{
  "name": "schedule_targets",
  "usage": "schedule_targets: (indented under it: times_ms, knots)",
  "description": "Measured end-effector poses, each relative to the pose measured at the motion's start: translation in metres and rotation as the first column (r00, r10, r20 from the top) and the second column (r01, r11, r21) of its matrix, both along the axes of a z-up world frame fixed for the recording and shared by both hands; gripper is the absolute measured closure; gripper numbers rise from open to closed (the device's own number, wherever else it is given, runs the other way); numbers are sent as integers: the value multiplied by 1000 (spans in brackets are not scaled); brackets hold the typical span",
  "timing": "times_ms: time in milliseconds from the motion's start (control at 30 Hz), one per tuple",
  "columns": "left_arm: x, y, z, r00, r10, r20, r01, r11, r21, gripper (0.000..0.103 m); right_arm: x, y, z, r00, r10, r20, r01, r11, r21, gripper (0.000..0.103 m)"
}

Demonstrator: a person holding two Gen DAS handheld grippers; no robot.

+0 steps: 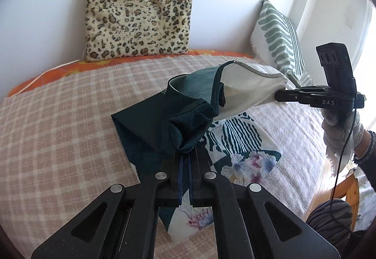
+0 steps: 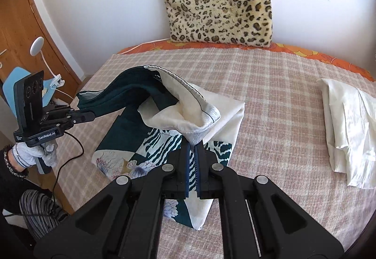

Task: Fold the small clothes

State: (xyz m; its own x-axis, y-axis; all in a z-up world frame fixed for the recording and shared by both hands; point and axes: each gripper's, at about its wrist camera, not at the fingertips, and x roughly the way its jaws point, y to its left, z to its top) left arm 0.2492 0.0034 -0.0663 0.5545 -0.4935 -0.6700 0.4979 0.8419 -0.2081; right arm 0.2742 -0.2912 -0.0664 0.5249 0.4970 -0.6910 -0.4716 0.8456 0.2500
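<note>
A printed garment (image 1: 237, 141) in dark green, white and floral pattern lies on the checked bedspread (image 1: 58, 122); it also shows in the right wrist view (image 2: 141, 141). My left gripper (image 1: 185, 153) is shut on its dark green edge (image 1: 188, 127) and holds it above the bed. My right gripper (image 2: 193, 143) is shut on its white edge (image 2: 188, 118). The lifted edge stretches between both grippers. In the left wrist view the right gripper (image 1: 279, 94) pinches the white corner; in the right wrist view the left gripper (image 2: 90, 115) pinches the green corner.
A leopard-print cushion (image 1: 138, 12) leans on the wall behind the bed. A green-striped pillow (image 1: 279, 40) lies at the right. A folded white cloth (image 2: 347, 132) lies on the bed's right side. A wooden door (image 2: 21, 31) and blue chair (image 2: 14, 75) stand left.
</note>
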Motion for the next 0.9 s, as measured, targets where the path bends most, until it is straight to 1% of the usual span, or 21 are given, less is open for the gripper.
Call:
schedule_targets:
  times_ms: [67, 133, 233, 300, 333, 400, 467, 500, 567, 600, 633, 667, 700, 733, 767, 800, 833, 867, 900]
  knots:
    - [-10, 1, -6, 1000, -10, -3, 10, 999, 32, 101, -11, 1, -9, 1000, 10, -3, -10, 999, -33, 98]
    - [-19, 3, -10, 1000, -28, 7, 28, 997, 65, 101, -22, 4, -17, 1000, 17, 7, -17, 997, -80, 98]
    - [-30, 5, -15, 998, -55, 27, 51, 991, 126, 101, -36, 5, -30, 1000, 28, 6, -27, 992, -124, 98]
    - [-35, 7, -22, 997, -68, 18, 65, 985, 157, 101, -45, 7, -39, 999, 31, 28, -25, 982, -187, 98]
    - [-39, 6, -25, 997, -79, 17, 75, 982, 175, 101, -50, 7, -44, 999, 36, 26, -30, 979, -200, 98]
    - [-48, 3, -33, 994, -110, 16, 103, 966, 237, 101, -58, 7, -55, 999, 47, 19, -41, 973, -226, 98]
    - [-55, 1, -39, 992, -127, 11, 118, 947, 298, 100, -64, 6, -65, 999, 36, 31, -26, 957, -287, 98]
    - [-59, 2, -41, 991, -131, 8, 121, 941, 316, 100, -67, 4, -68, 999, 29, 39, -15, 950, -312, 98]
    - [-64, 8, -41, 993, -119, 3, 112, 942, 317, 100, -74, -5, -69, 999, 23, 23, -15, 950, -312, 98]
    - [-65, 14, -38, 995, -103, 6, 97, 950, 297, 100, -78, -11, -67, 1000, 10, 21, -3, 955, -297, 98]
    - [-66, 19, -34, 997, -82, 12, 76, 961, 266, 97, -81, -18, -63, 1000, -14, 13, 17, 962, -273, 98]
    - [-66, 24, -30, 998, -59, 13, 55, 973, 225, 95, -84, -24, -59, 1000, -31, -5, 29, 973, -227, 97]
    - [-65, 28, -27, 999, -50, 13, 47, 982, 181, 94, -86, -30, -54, 999, -37, -25, 33, 985, -169, 94]
    - [-65, 28, -24, 999, -48, 20, 45, 987, 153, 92, -88, -34, -51, 998, -41, -45, 36, 993, -111, 83]
    - [-64, 25, -23, 999, -46, 26, 41, 988, 147, 91, -87, -36, -50, 996, -42, -77, 38, 998, -59, 74]
    - [-62, 21, -24, 998, -54, 30, 49, 988, 148, 90, -86, -36, -50, 994, -45, -101, 43, 999, -19, 58]
    - [-61, 14, -24, 997, -68, 36, 62, 985, 160, 90, -86, -32, -51, 994, -48, -101, 48, 999, -3, 54]
    - [-61, 6, -26, 996, -84, 44, 75, 981, 180, 90, -85, -26, -51, 995, -54, -80, 52, 998, -27, 54]
    - [-61, -2, -27, 994, -102, 48, 90, 976, 198, 87, -85, -16, -52, 997, -61, -48, 57, 995, -77, 54]
